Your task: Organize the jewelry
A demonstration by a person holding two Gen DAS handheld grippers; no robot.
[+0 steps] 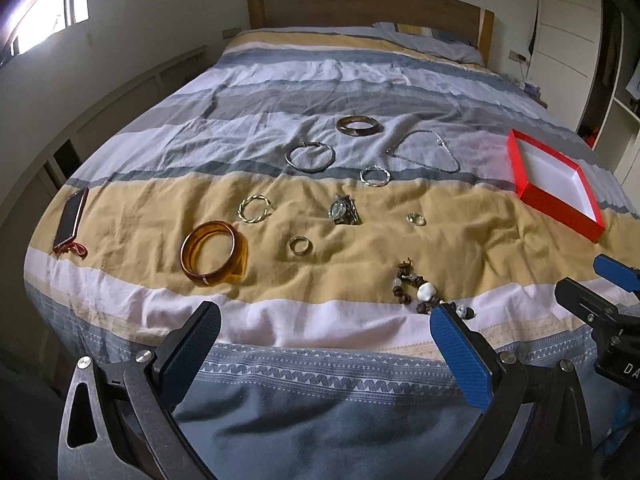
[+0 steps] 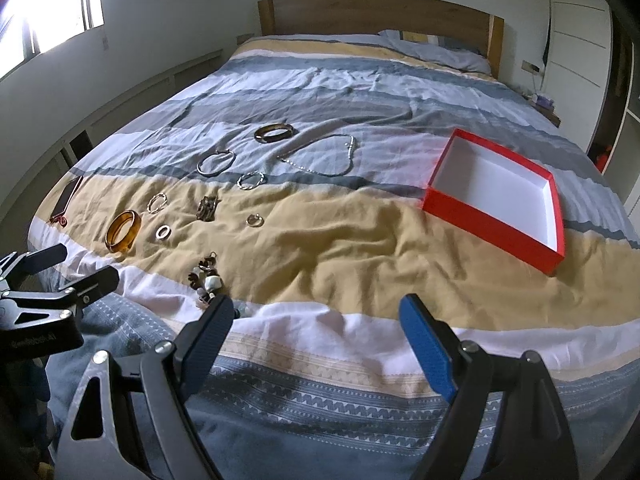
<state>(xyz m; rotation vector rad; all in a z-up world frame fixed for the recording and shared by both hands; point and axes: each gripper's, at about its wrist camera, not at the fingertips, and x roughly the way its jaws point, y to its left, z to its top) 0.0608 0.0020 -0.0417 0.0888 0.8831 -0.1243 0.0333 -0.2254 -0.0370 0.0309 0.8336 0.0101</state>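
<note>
- Left wrist view: the left tongs (image 1: pixel 326 316) hang spread wide and empty over the foot of a bed (image 1: pixel 360 80) dressed in a striped duvet of grey, white and mustard bands.
- Jewelry lies scattered on the mustard and grey bands: an amber bangle (image 1: pixel 212 254), a watch (image 1: pixel 344 210), a silver chain necklace (image 1: pixel 426 152), a beaded bracelet (image 1: pixel 420 290) nearest the tongs.
- An open red box (image 2: pixel 498 200), white inside, sits apart on the bed's right side.
- Right wrist view: the right tongs (image 2: pixel 316 312) are likewise spread, holding nothing.
- A wooden headboard (image 2: pixel 380 12), bright window (image 2: pixel 48 8) and a phone (image 1: pixel 72 220) at the left edge frame the room.
</note>
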